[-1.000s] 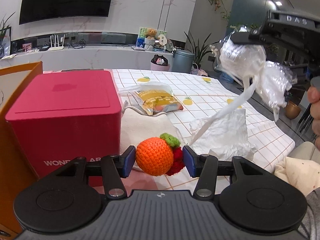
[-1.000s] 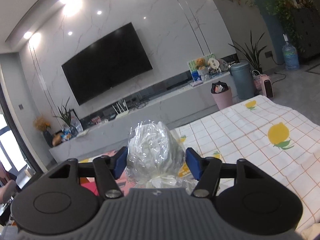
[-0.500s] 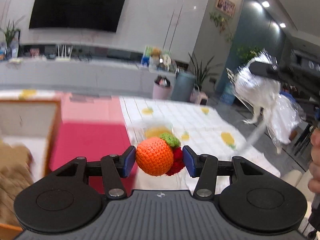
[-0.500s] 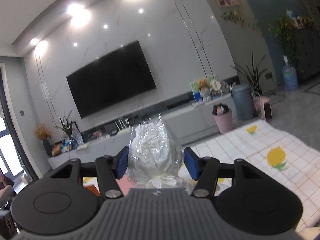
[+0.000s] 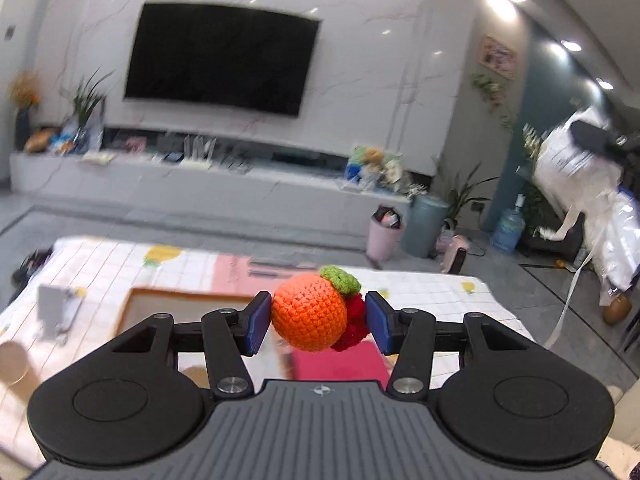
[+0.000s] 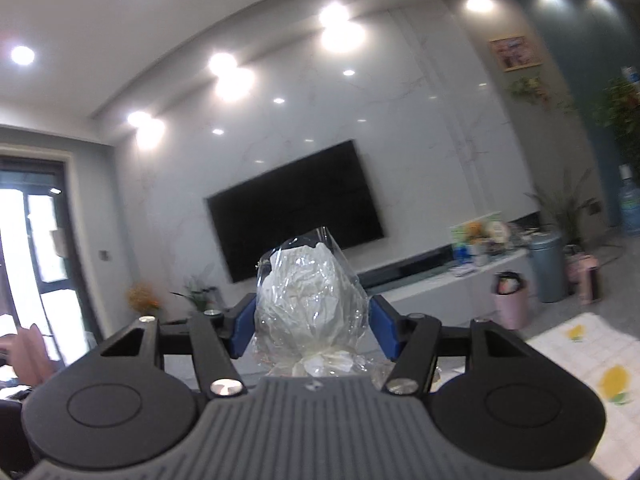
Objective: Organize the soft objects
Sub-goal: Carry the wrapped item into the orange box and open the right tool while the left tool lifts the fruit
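My left gripper (image 5: 316, 322) is shut on a crocheted orange ball (image 5: 309, 311) with a green leaf and a red crocheted piece behind it, held high above the table. My right gripper (image 6: 312, 322) is shut on a clear plastic bag of white soft material (image 6: 310, 304), raised well above the table. That bag and the right gripper also show at the far right of the left wrist view (image 5: 580, 184), with white ribbons hanging down.
Below the left gripper lie the checked lemon-print tablecloth (image 5: 100, 268), an open orange-rimmed box (image 5: 168, 304) and the pink-red box (image 5: 336, 364). The tablecloth's corner shows in the right wrist view (image 6: 600, 360). A TV wall and cabinet stand behind.
Both grippers have lifted and tilted upward with their loads. The left view has swung from the red box and table to the room, over the orange-rimmed box.
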Available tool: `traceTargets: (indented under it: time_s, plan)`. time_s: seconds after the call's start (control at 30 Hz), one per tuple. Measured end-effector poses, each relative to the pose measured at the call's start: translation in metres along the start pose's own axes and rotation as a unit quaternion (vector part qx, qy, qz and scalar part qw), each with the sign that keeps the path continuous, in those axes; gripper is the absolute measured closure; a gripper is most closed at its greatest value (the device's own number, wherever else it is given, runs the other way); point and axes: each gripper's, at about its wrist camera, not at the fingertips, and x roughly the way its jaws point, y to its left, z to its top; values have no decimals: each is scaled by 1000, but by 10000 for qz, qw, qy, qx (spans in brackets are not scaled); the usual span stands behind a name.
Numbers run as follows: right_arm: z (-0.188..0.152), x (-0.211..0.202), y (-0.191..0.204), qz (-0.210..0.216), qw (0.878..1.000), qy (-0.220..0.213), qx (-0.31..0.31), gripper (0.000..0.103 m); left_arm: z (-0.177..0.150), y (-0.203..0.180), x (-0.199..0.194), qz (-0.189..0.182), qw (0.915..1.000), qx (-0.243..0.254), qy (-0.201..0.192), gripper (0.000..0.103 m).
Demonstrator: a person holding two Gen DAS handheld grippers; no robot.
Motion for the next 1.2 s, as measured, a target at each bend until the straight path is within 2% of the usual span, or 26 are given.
traceTargets:
  time_s: [0.1, 0.27, 0.37, 0.47, 0.57, 0.63, 0.73, 0.87, 0.9, 1.0, 1.03, 1.1, 1.2]
  plan:
    - [-3, 22, 31, 203, 9998, 70, -41, 43, 0, 28, 6, 294, 9989, -88, 362, 45]
    - [-30, 70, 76, 344, 9983, 340, -340, 43, -12, 81, 20, 642, 9950, -461, 609, 45]
    - [-56, 111, 92, 252, 9939, 810, -706, 43, -24, 103, 25, 636, 9943, -590, 625, 45]
    - [-92, 151, 103, 52, 9810, 1313, -1430, 43, -33, 120, 35, 656, 9939, -652, 602, 45]
    - [-133, 186, 106, 79, 9581, 2029, -2020, 43, -38, 126, 39, 928, 9921, -571, 614, 45]
    - [-165, 207, 106, 145, 9373, 2630, -2281, 43, -42, 127, 40, 1080, 9914, -441, 596, 45]
    - [-209, 236, 101, -45, 9021, 3331, -2741, 43, -47, 132, 40, 1289, 9890, -363, 620, 45]
    - [-259, 262, 95, -341, 8464, 4182, -3280, 43, -49, 145, 38, 1327, 9867, -552, 758, 45]
    - [-267, 266, 91, -393, 8401, 4331, -3241, 43, -49, 147, 35, 1311, 9865, -640, 748, 45]
    - [-269, 280, 89, -629, 8435, 4314, -3137, 41, -47, 147, 26, 1213, 9882, -678, 647, 45]
    - [-265, 281, 87, -687, 8484, 4322, -2978, 42, -46, 145, 24, 1207, 9887, -632, 627, 45]
    - [-266, 290, 88, -669, 8585, 4424, -2506, 42, -45, 142, 24, 1232, 9888, -537, 645, 45]
    - [-263, 292, 85, -548, 8621, 4775, -1604, 42, -48, 140, 26, 1241, 9881, -538, 732, 45]
